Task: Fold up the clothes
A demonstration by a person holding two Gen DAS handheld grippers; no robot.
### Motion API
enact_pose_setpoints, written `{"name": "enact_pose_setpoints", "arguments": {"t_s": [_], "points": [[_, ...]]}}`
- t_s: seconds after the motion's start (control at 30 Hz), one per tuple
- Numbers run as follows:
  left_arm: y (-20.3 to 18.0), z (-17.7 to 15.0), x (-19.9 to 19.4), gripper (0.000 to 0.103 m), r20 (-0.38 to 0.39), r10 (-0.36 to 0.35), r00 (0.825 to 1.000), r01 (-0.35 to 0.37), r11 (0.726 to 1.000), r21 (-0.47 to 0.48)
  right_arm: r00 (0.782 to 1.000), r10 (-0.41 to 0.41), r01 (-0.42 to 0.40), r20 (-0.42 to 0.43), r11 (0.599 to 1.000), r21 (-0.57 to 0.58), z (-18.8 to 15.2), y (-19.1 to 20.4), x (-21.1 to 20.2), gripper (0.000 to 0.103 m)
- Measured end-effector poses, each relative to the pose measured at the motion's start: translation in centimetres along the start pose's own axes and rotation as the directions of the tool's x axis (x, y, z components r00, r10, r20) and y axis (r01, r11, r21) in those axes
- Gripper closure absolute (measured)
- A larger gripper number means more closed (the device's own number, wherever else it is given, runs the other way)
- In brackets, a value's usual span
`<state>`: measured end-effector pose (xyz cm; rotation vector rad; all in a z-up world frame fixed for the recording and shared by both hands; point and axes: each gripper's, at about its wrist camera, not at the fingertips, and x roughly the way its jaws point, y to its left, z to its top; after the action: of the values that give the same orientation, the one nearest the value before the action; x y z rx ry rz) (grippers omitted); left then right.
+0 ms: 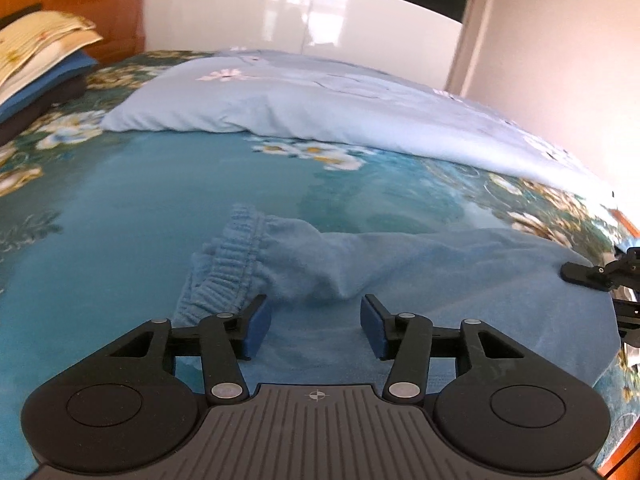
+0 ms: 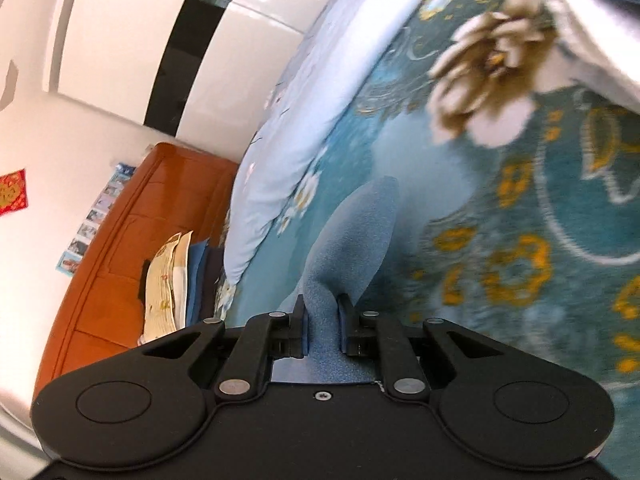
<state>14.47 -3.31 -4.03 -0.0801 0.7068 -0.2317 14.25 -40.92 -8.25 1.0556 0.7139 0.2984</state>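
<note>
A light blue fleece garment with a gathered elastic band lies spread on the teal flowered bed cover. My left gripper hovers over its near part with the jaws apart; the blue pads press on nothing and the cloth lies below them. In the right wrist view my right gripper is shut on a bunched fold of the same garment, which stretches away from the fingers. Its black fingers also show at the right edge of the left wrist view, at the garment's far side.
A pale blue quilt lies across the far part of the bed. A stack of folded clothes sits at the back left, near orange wooden furniture. White cupboard doors stand behind. A white cloth lies at the top right.
</note>
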Motion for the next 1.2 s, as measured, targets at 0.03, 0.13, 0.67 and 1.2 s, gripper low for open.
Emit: {"name": "enact_pose_setpoints", "arguments": {"t_s": [0.03, 0.13, 0.67, 1.2], "points": [[-0.3, 0.1, -0.1, 0.056, 0.004, -0.003, 1.000, 0.003, 1.000, 0.009, 1.000, -0.008, 0.008, 0.002, 1.000, 0.002, 0.0, -0.3, 0.0, 0.087], [-1.2, 0.4, -0.4, 0.053, 0.020, -0.013, 1.000, 0.012, 0.999, 0.035, 1.000, -0.031, 0.031, 0.002, 0.999, 0.021, -0.2, -1.2, 0.6, 0.086], [-2.9, 2.8, 2.8, 0.051, 0.030, 0.016, 0.999, -0.019, 0.994, 0.112, 0.993, -0.104, 0.109, 0.048, 0.989, -0.103, 0.4, 0.9, -0.7, 0.054], [-2.1, 2.5, 3.6, 0.057, 0.028, 0.066, 0.997, -0.069, 0.987, 0.146, 0.950, -0.297, 0.280, 0.096, 0.679, -0.679, -4.0, 10.3, 2.4, 0.068]]}}
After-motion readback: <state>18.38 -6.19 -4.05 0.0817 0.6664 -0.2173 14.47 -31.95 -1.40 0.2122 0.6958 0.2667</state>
